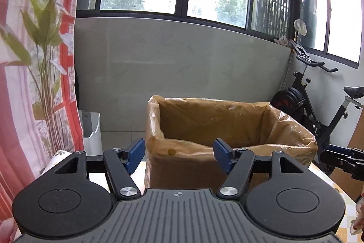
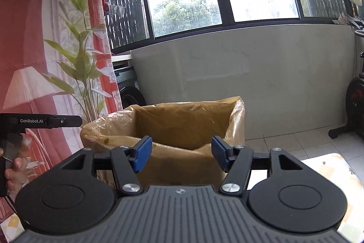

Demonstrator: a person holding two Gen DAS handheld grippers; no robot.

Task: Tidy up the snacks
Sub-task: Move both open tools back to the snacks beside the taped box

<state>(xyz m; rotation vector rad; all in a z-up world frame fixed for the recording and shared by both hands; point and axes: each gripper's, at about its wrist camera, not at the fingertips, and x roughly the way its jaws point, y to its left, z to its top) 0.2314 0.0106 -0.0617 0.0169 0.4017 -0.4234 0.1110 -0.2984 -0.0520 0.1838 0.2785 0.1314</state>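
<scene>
A brown cardboard box lined with a clear plastic bag [image 1: 227, 129] stands on the table straight ahead of both grippers; its inside looks bare from here. My left gripper [image 1: 179, 155] is open just in front of the box's near wall, with nothing between its blue pads [image 1: 136, 155]. My right gripper [image 2: 179, 153] is open too, facing the same box [image 2: 177, 126] from its right side, holding nothing. The right gripper's tip [image 1: 341, 159] shows at the far right of the left wrist view. The left gripper's body [image 2: 45, 121], held by a hand, shows at the left of the right wrist view. No snacks are visible.
A table with a yellow patterned cloth [image 2: 336, 177] carries the box. A red and white curtain with a plant print [image 1: 34, 60] hangs at the left. A white bin [image 1: 91, 133] and an exercise bike [image 1: 318, 106] stand on the tiled balcony floor beyond.
</scene>
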